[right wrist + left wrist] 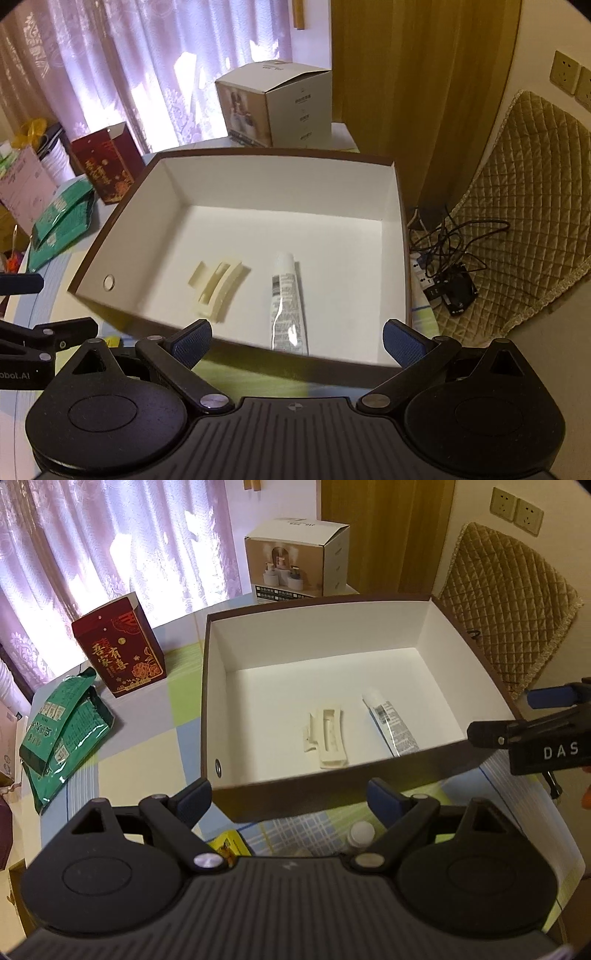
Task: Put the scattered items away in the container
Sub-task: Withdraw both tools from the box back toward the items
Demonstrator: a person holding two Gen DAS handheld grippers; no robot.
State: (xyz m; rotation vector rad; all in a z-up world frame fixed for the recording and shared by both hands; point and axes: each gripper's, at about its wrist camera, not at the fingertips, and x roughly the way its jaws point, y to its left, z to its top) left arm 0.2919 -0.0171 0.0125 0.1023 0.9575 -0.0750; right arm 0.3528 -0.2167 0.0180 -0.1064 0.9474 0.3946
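Both tongs hang over a checked tablecloth (pixel 155 746), jaws spread wide and holding nothing. Just ahead of the left gripper (pixel 290 799) and the right gripper (pixel 297 339) sits an open brown box (pixel 221 672) with white inside. In it lie a cream hair clip (pixel 328 736) and, to its right, a white tube (pixel 393 725). A small white-capped bottle (pixel 362 832) and a yellow packet (pixel 227 845) lie on the cloth beneath the left gripper.
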